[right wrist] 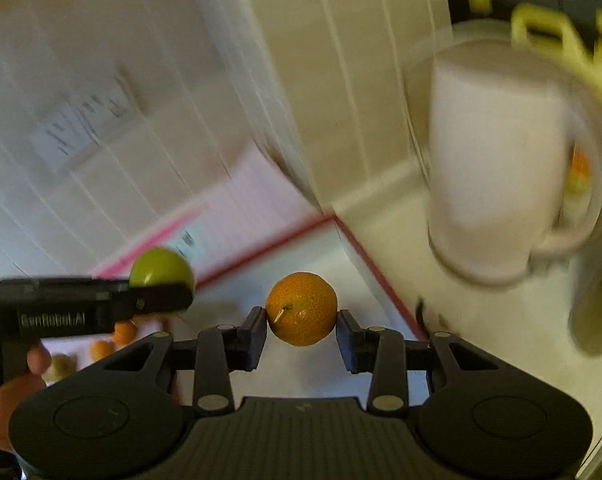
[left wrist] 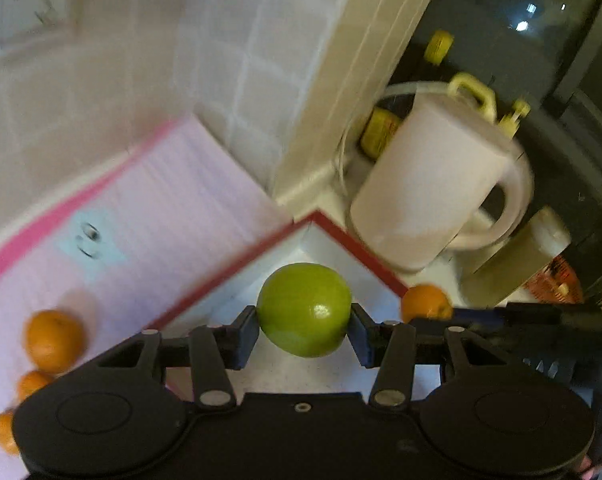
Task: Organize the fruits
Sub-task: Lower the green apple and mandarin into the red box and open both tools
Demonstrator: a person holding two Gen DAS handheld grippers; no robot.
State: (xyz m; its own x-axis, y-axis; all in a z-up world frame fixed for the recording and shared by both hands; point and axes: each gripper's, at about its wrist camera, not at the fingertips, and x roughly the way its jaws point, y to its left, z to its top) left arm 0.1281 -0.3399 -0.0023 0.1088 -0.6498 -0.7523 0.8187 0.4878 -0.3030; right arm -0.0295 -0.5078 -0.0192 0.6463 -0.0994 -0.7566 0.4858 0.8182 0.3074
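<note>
My left gripper [left wrist: 304, 326] is shut on a green lime [left wrist: 304, 309] and holds it above the white board with the red rim [left wrist: 357, 246]. My right gripper [right wrist: 301, 330] is shut on a small orange [right wrist: 301, 309] above the same red-rimmed board [right wrist: 377, 276]. The lime also shows in the right wrist view [right wrist: 161, 266], held by the left gripper at the left. The orange also shows in the left wrist view [left wrist: 425, 303], at the right. Several small oranges [left wrist: 53, 340] lie on the pink board [left wrist: 149, 216] at the lower left.
A white jug with a handle [left wrist: 433, 188] stands to the right of the red-rimmed board, also in the right wrist view [right wrist: 497, 160]. Yellow-capped bottles [left wrist: 477, 96] stand behind it. A tiled wall [left wrist: 101, 80] and a cream pillar [left wrist: 353, 80] are behind the boards.
</note>
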